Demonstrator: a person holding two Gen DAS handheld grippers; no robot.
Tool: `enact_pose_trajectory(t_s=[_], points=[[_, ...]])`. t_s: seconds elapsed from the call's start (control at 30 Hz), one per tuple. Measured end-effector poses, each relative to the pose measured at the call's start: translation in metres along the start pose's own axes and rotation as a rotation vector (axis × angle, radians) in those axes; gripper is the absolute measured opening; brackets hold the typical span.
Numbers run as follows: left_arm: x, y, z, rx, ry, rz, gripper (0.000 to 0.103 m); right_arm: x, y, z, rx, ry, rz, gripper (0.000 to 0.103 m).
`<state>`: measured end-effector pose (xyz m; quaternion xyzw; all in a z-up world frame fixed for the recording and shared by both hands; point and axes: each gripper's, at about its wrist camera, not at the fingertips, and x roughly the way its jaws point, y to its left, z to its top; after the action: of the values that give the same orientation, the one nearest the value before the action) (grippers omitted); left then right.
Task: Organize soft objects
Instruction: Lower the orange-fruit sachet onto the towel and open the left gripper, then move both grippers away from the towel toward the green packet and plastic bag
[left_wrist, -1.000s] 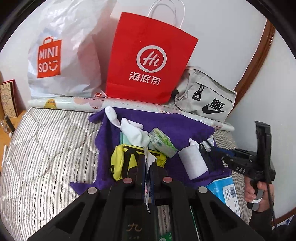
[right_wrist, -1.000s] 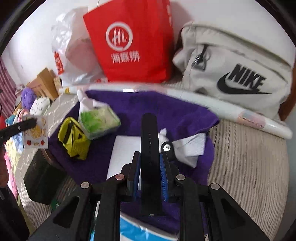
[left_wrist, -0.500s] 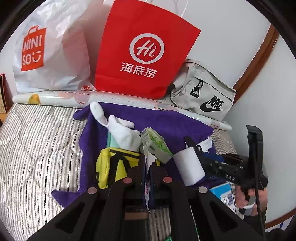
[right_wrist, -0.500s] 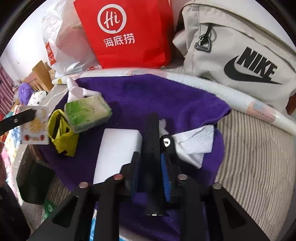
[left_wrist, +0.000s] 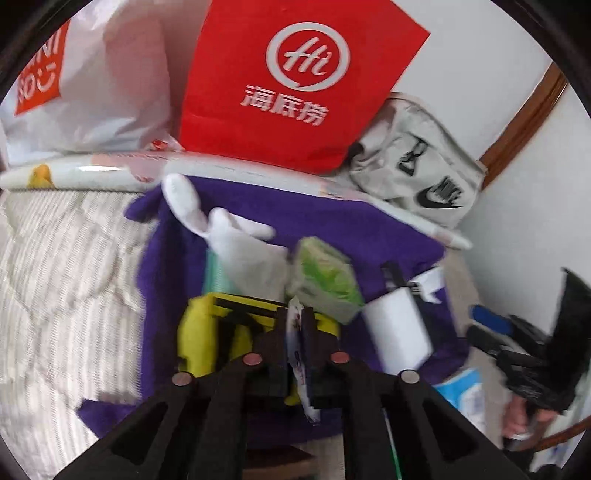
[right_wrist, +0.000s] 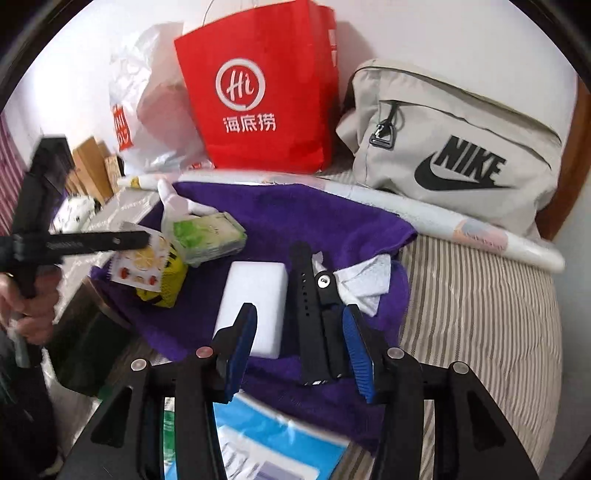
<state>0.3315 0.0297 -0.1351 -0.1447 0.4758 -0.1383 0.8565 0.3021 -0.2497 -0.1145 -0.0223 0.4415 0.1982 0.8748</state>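
The left gripper (left_wrist: 295, 328) clamped a thin fruit-print packet (right_wrist: 138, 267) above the purple towel (right_wrist: 295, 214); it could slip. The right gripper (right_wrist: 301, 345), jaws apart, straddled a black strap (right_wrist: 308, 314) lying on that towel.

right gripper (right_wrist: 299, 343) open | black strap (right_wrist: 308, 317) between fingers | purple towel (right_wrist: 295, 214)

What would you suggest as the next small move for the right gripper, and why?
Probably draw the right gripper straight back. Its jaws stand open, and the black strap lies flat on the purple towel between them, so it looks released. Meanwhile the left gripper is shut on the fruit-print packet above the yellow pouch, so a clear retreat avoids crowding it.
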Motion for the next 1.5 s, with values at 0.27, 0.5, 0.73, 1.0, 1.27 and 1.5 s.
enact_pose_trajectory(t_s=[0.27, 0.5, 0.73, 1.0, 1.27, 1.5], points=[[0.001, 0.001, 0.000, 0.024, -0.009, 0.008, 0.012, -0.010, 0.008, -0.013, 0.016, -0.005, 0.006, 0.048], [0.004, -0.001, 0.003, 0.056, -0.014, 0.051, 0.015, -0.019, 0.009, -0.028, 0.052, 0.001, 0.005, 0.048], [-0.002, 0.009, 0.008, 0.012, -0.029, 0.088, 0.044, -0.028, 0.004, -0.039, 0.107, 0.011, 0.006, 0.048], [-0.026, 0.018, 0.003, -0.014, -0.076, 0.154, 0.059, -0.041, 0.011, -0.046, 0.106, 0.005, 0.009, 0.048], [-0.066, -0.003, -0.028, 0.092, -0.125, 0.113, 0.059, -0.055, 0.041, -0.059, 0.068, 0.005, 0.064, 0.050], [-0.094, -0.018, -0.071, 0.142, -0.109, 0.136, 0.059, -0.056, 0.080, -0.085, -0.021, 0.038, 0.114, 0.052]])
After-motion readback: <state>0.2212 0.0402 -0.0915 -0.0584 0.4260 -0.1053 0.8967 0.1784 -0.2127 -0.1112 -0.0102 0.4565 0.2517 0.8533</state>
